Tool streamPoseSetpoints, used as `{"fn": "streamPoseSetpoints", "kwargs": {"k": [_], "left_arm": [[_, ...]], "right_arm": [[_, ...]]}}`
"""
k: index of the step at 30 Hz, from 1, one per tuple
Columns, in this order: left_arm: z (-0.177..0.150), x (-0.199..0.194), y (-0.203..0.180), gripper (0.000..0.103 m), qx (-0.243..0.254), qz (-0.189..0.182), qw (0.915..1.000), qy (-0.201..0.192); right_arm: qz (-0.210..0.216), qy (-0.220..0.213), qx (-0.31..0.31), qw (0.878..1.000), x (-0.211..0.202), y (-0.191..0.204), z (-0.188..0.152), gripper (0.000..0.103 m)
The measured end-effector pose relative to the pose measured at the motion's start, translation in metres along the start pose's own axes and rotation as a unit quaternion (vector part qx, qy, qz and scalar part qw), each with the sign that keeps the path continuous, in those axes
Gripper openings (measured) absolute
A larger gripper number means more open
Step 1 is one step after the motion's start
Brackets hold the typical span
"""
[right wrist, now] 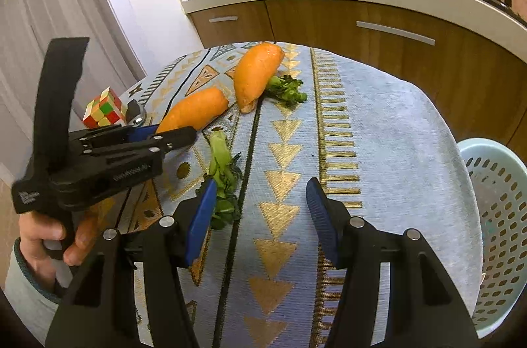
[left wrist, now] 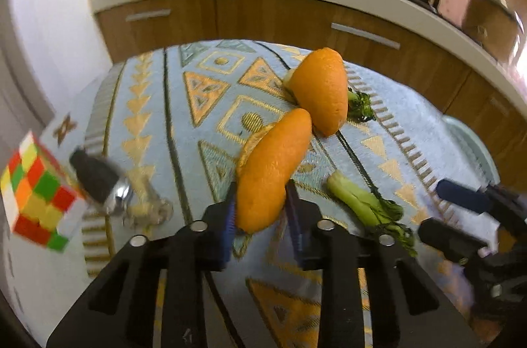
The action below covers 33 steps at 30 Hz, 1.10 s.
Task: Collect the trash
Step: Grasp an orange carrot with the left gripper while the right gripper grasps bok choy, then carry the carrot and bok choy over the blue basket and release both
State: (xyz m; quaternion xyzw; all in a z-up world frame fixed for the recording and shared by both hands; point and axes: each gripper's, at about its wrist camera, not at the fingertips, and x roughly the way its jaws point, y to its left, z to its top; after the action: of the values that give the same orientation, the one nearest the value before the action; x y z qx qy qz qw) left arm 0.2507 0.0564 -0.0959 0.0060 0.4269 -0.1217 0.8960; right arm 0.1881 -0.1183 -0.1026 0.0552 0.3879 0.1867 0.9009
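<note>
Starting at the far left of the patterned tablecloth [right wrist: 378, 130], a colourful puzzle cube [left wrist: 36, 200] sits near the table edge, with a small black-and-silver object [left wrist: 98, 180] just to its right; what that object is cannot be told through the blur. Right of these, the left gripper [left wrist: 260, 209] is clenched on the near orange peel [left wrist: 273, 170], its blue pads pressing the peel's near end from both sides while the rest of the peel sticks out away from the fingers. In the right wrist view the person's hand [right wrist: 49, 242] grips this tool's handle at the left edge. A second orange peel [left wrist: 321, 91] lies just beyond and to the right of the held one, tilted, with a dark green leafy scrap [left wrist: 360, 106] touching its right side. Nearer and further right, a pale-stemmed green vegetable scrap [right wrist: 222, 176] lies on the cloth, just beside the right gripper's left pad and outside the gap between the fingers. The right gripper [right wrist: 262, 216] stands released, jaws well apart with only bare cloth between them. At the far right, off the table's edge and lower, stands a pale blue perforated basket [right wrist: 500, 216].
</note>
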Motion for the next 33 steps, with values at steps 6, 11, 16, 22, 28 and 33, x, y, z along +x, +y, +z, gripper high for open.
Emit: {"fn": "streamPoseSetpoints", "kwargs": {"k": [6, 11, 16, 22, 28, 33], "left_arm": [[-0.015, -0.01, 0.006, 0.02, -0.038, -0.007, 0.999, -0.022], [-0.014, -0.012, 0.011, 0.02, -0.051, -0.011, 0.9982, -0.032], [-0.014, -0.013, 0.011, 0.02, -0.049, -0.01, 0.9983, -0.031], [-0.016, -0.026, -0.008, 0.02, -0.022, -0.007, 0.9989, -0.041], [-0.01, -0.043, -0.055, 0.02, 0.025, -0.012, 0.9979, -0.06], [-0.001, -0.054, -0.111, 0.02, 0.075, -0.021, 0.994, -0.076]], "right_arm": [[0.005, 0.025, -0.022, 0.999, 0.017, 0.021, 0.006, 0.053], [-0.009, 0.042, -0.054, 0.998, 0.031, 0.037, 0.008, 0.028], [-0.007, 0.035, -0.065, 0.997, 0.027, 0.041, 0.004, 0.017], [-0.023, -0.004, -0.05, 0.998, -0.008, 0.025, 0.007, 0.016], [-0.077, -0.062, -0.022, 0.995, -0.066, -0.016, 0.018, 0.016], [-0.109, -0.092, 0.021, 0.989, -0.113, -0.061, 0.02, 0.016]]}}
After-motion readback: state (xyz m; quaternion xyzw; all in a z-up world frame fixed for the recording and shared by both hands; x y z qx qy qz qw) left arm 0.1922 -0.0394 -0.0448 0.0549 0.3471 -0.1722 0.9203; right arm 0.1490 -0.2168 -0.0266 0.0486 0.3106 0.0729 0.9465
